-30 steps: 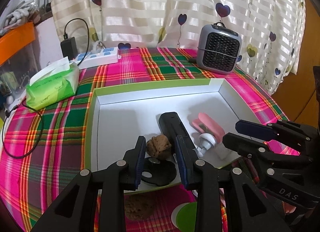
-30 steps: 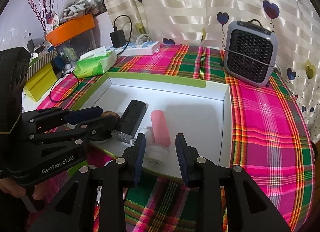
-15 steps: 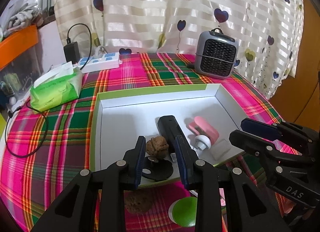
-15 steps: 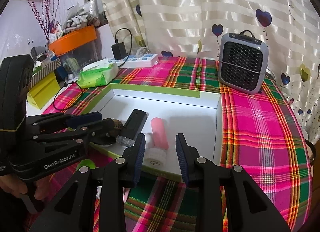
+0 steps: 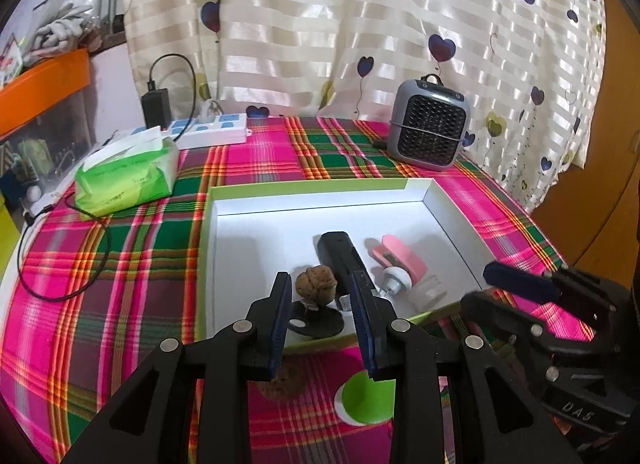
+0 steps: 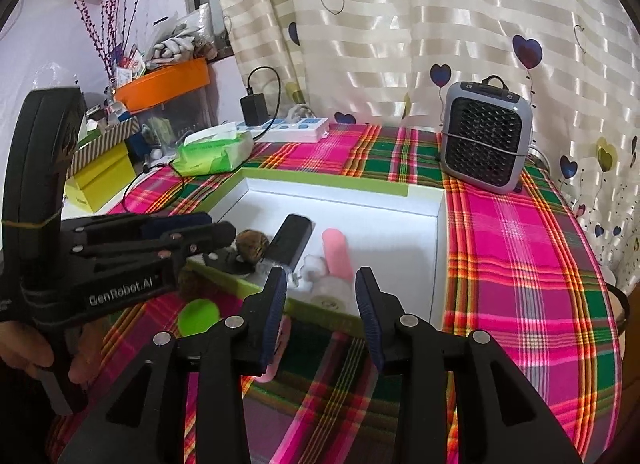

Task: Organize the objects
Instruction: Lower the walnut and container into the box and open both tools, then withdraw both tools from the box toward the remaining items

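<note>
Landmark: white tray (image 5: 456, 220) w/ green rim, on the plaid cloth (image 5: 120, 264).

In tray, all bunched at its near edge: walnut (image 5: 316, 282), black remote (image 5: 340, 256) just right of it, pink tube (image 5: 398, 258) further right, a white knob (image 5: 394, 282) touching the tube's near end, a clear cap (image 5: 430, 294) by the near right corner. A black disc (image 5: 316, 322) lies under/in front of the walnut, against the near wall.

Outside tray, in front of the near wall: a second walnut (image 5: 280, 382) on the cloth, partly hidden by the left finger, and a green lid (image 5: 366, 396) to its right. Right wrist view shows a pink object (image 6: 276, 348) on the cloth behind the right tong's finger; can't tell what it is.

Left gripper (image 5: 320, 324): fingers apart, nothing between the pads, held above the tray's near edge, over the walnut and disc. A hand (image 6: 24, 348) grips its handle.

Right gripper (image 6: 320, 304): jaws opening, nothing between them, held in front of the tray's near edge, right of the left gripper.

Behind tray: grey fan (image 5: 428, 130) off the far right corner, power strip (image 5: 208, 130) w/ black charger (image 5: 156, 106) off the far left, green tissue pack (image 5: 128, 174) left of the tray. Striped heart curtain (image 5: 360, 24) behind all.
</note>
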`<state>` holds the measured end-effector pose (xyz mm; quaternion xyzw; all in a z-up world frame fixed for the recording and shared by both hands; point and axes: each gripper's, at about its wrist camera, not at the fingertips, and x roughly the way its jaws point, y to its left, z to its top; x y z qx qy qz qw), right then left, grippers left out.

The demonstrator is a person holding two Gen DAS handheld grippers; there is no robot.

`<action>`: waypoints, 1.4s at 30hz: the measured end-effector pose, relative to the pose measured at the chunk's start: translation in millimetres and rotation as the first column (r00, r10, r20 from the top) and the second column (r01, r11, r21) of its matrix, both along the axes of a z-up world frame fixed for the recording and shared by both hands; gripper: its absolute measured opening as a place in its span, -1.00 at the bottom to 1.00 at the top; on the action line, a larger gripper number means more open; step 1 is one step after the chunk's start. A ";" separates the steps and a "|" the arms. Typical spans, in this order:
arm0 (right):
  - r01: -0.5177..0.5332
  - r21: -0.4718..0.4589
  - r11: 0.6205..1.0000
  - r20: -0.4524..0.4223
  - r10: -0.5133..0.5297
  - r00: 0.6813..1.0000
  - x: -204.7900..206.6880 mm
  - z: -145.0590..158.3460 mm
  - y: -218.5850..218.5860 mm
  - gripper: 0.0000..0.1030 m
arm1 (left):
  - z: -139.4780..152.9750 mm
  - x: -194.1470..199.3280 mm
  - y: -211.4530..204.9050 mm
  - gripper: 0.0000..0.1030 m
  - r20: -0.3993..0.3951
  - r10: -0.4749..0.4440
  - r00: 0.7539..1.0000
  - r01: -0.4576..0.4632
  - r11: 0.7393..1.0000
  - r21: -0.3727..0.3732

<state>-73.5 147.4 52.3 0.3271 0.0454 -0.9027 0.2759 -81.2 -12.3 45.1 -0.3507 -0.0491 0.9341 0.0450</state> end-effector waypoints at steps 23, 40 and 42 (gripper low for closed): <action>-0.077 0.037 0.996 0.048 0.075 0.996 16.7 -16.3 -11.7 -0.27 | 0.3 38.1 -4.8 -0.45 -0.039 -0.047 0.998 0.047 0.999 0.012; -0.096 0.028 0.995 0.069 0.094 0.993 14.6 -22.3 -11.0 -0.27 | -4.6 40.4 -3.9 -0.45 -0.027 -0.048 0.998 0.048 0.999 0.008; -0.098 0.029 0.995 0.067 0.096 0.993 15.5 -21.8 -12.1 -0.27 | -5.0 40.9 -2.3 -0.45 -0.025 -0.048 0.999 0.048 0.999 0.003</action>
